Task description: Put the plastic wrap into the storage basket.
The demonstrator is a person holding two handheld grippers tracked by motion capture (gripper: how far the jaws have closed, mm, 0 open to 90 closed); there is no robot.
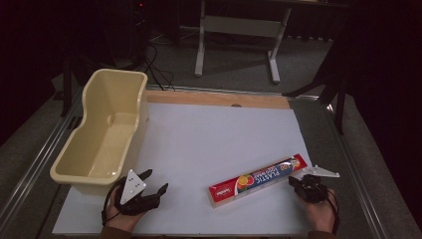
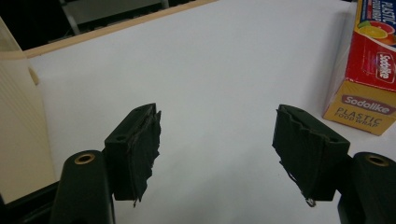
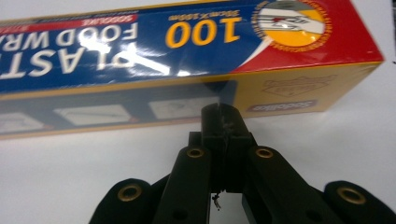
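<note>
A long box of plastic food wrap (image 1: 259, 180), red, blue and yellow, lies at an angle on the white board (image 1: 214, 134) near its front right. My right gripper (image 1: 299, 180) sits just at the box's right end, jaws pressed together with nothing between them; in the right gripper view its tips (image 3: 220, 117) almost touch the yellow side of the box (image 3: 187, 51). My left gripper (image 1: 155, 183) rests near the front left, open and empty (image 2: 217, 140), with the box end (image 2: 369, 70) off to its right.
A cream plastic tub (image 1: 104, 130) stands along the left side of the board, its wall (image 2: 16, 135) close to my left gripper. A wooden strip (image 1: 219, 98) borders the far edge. Table legs (image 1: 239, 40) stand on the grey floor beyond.
</note>
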